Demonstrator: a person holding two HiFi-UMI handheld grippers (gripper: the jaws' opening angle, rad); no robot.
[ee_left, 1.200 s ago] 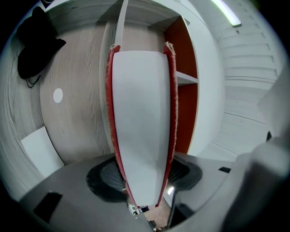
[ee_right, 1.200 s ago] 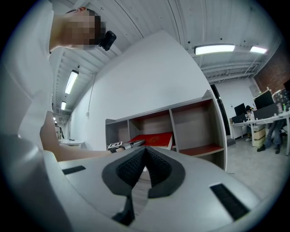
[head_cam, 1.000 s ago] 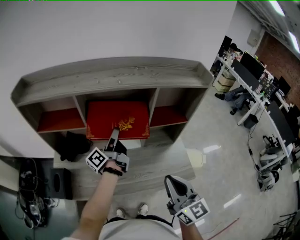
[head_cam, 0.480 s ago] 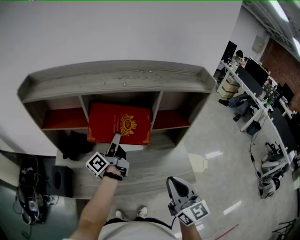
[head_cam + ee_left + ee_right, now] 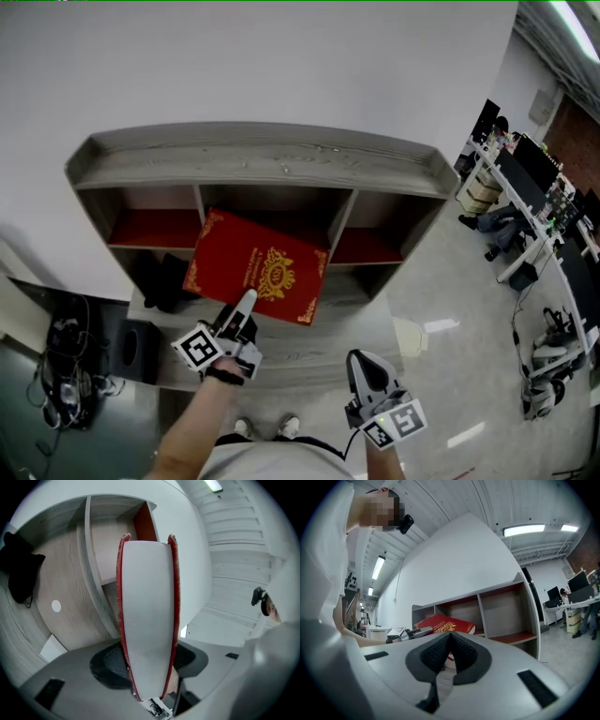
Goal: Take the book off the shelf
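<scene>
A red book [image 5: 258, 267] with a gold crest is out in front of the shelf's [image 5: 262, 155] middle compartment, tilted, cover facing up. My left gripper [image 5: 246, 302] is shut on its near edge. In the left gripper view the book's white page edge [image 5: 147, 616] stands between the jaws, red covers on both sides, pads pressing on them. My right gripper [image 5: 366, 370] hangs low at the right, apart from the book, shut on nothing; its pads [image 5: 461, 651] meet. The right gripper view shows the book [image 5: 445, 624] and the left gripper [image 5: 417, 632] ahead.
A black bag [image 5: 164, 281] lies on the lower shelf board at the left. Red panels [image 5: 150, 228] back the side compartments. A box with cables [image 5: 61, 356] sits on the floor at the left. Office desks [image 5: 544, 187] stand far right.
The book has come out of the middle compartment toward me and tilted, cover now fully in view. My left gripper drew back with it. The right gripper barely moved.
</scene>
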